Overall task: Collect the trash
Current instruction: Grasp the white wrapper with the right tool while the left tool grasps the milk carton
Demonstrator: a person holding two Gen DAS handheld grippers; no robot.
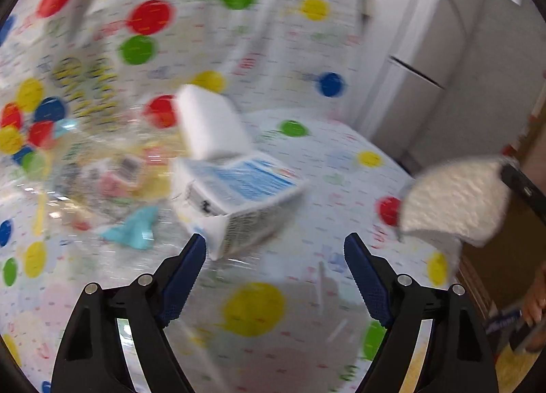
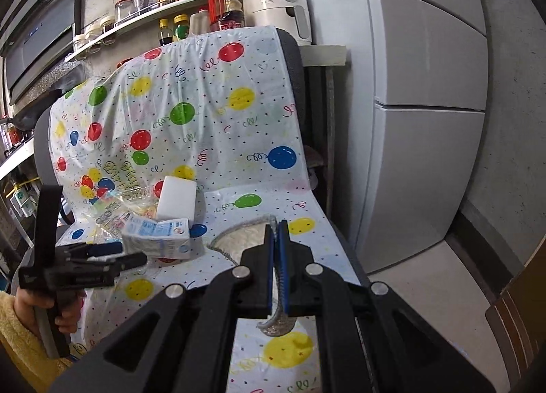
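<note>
White pad [image 2: 244,239] clamped in right tongs [image 2: 276,232]; left tongs [image 1: 274,249] apart at carton [image 1: 239,195]. Risk: off-centre closing could tip carton off chair [image 2: 327,222].

Bright even light; heavy motion blur left, fisheye-bent edges.

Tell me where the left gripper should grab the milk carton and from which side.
Grip the milk carton across its long flat sides, near the end facing the left gripper. It lies on its side, that end towards the open jaws, so a straight forward approach should fit; the white block crowds the far end.
</note>
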